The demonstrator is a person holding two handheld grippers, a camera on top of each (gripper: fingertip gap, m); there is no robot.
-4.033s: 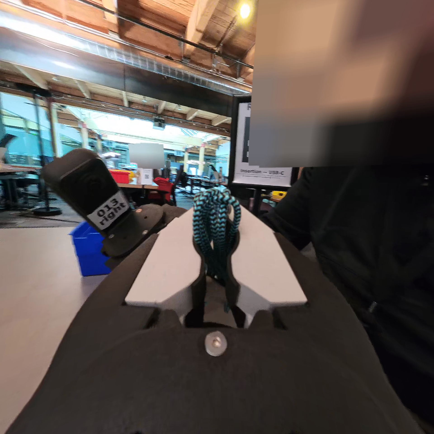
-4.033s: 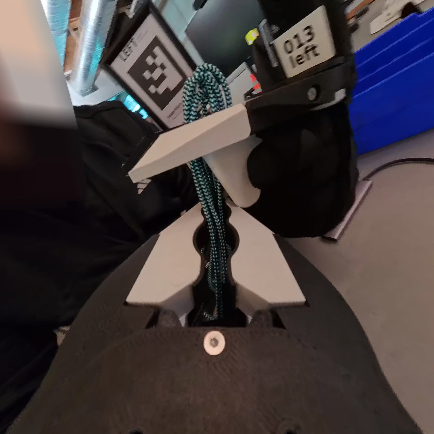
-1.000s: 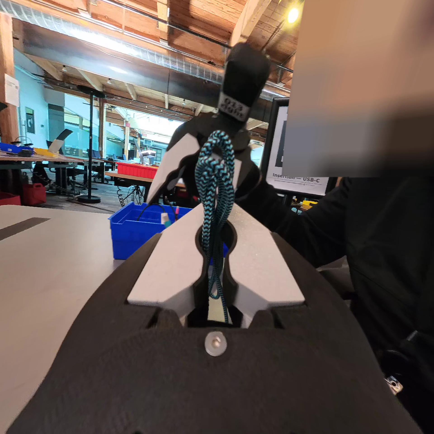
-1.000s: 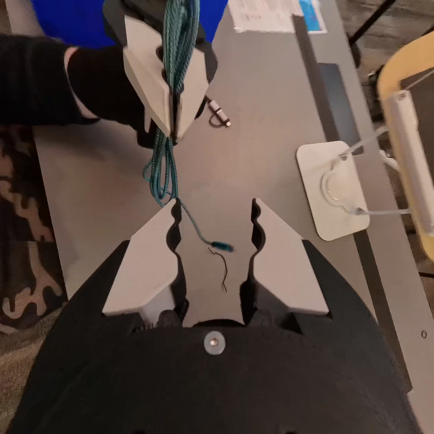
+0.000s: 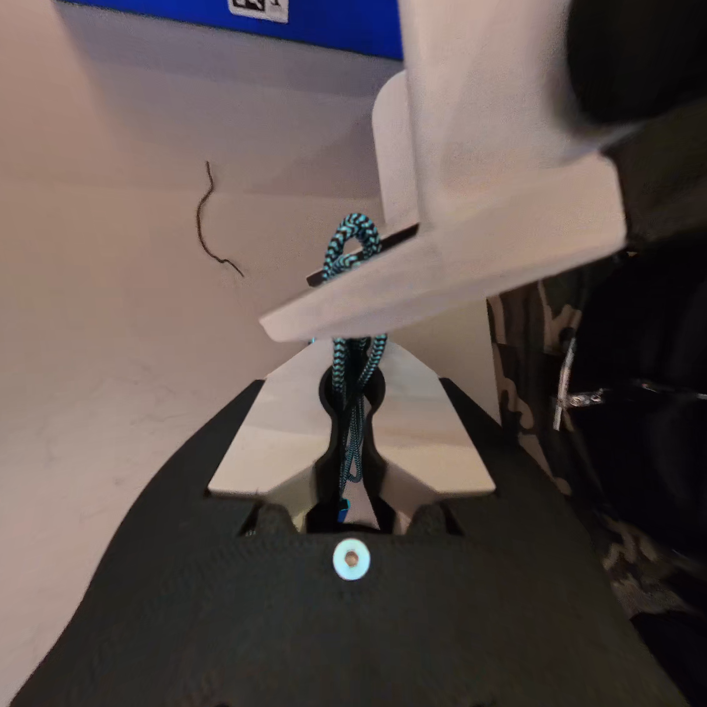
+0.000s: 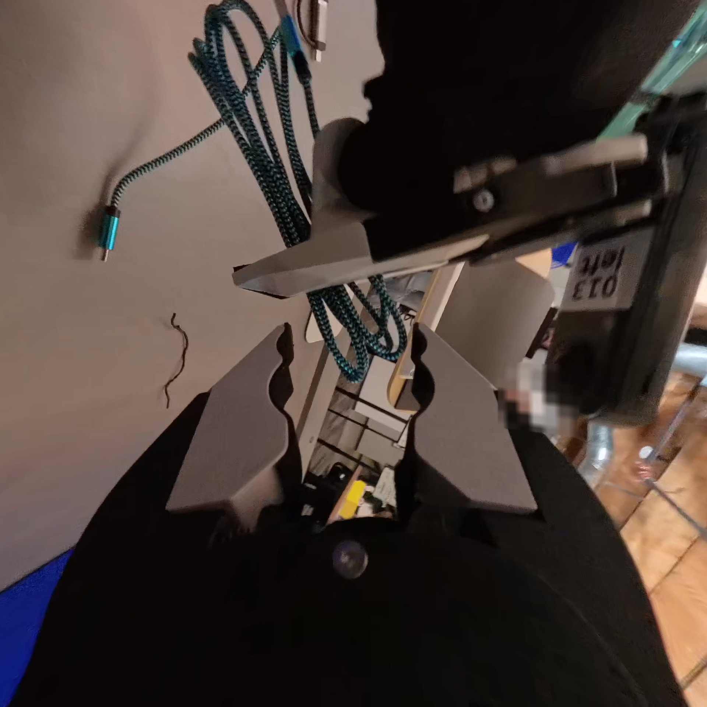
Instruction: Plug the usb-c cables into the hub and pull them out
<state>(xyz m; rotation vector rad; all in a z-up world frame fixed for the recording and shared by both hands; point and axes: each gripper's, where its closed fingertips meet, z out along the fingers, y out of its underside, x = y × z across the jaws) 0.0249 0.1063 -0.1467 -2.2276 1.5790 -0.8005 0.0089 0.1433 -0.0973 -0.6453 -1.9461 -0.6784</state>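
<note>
My left gripper [image 5: 354, 357] is shut on a folded bundle of teal-and-black braided USB-C cable [image 5: 350, 245] and holds it over the table. In the right wrist view the left gripper [image 6: 264, 279] comes in from the right, and the cable's loops [image 6: 355, 336] hang below it. My right gripper [image 6: 350, 340] is open, with those loops between its fingertips. Its white fingers [image 5: 440, 267] cross the bundle in the left wrist view. One teal plug [image 6: 109, 229] trails on the table, and another [image 6: 290, 34] lies farther off. No hub is in view.
A blue bin [image 5: 325, 23] stands at the table's far edge and also shows in the right wrist view [image 6: 23, 619]. A dark loose thread [image 5: 208, 218] lies on the table [image 5: 95, 306]. A silver adapter [image 6: 317, 38] lies beside the far plug. A person's dark sleeve [image 5: 650, 382] is at right.
Four seconds ago both grippers were shut on the bundle; the right has since opened. In the last second the left gripper tilted down toward the table and the right moved in around the hanging loops.
</note>
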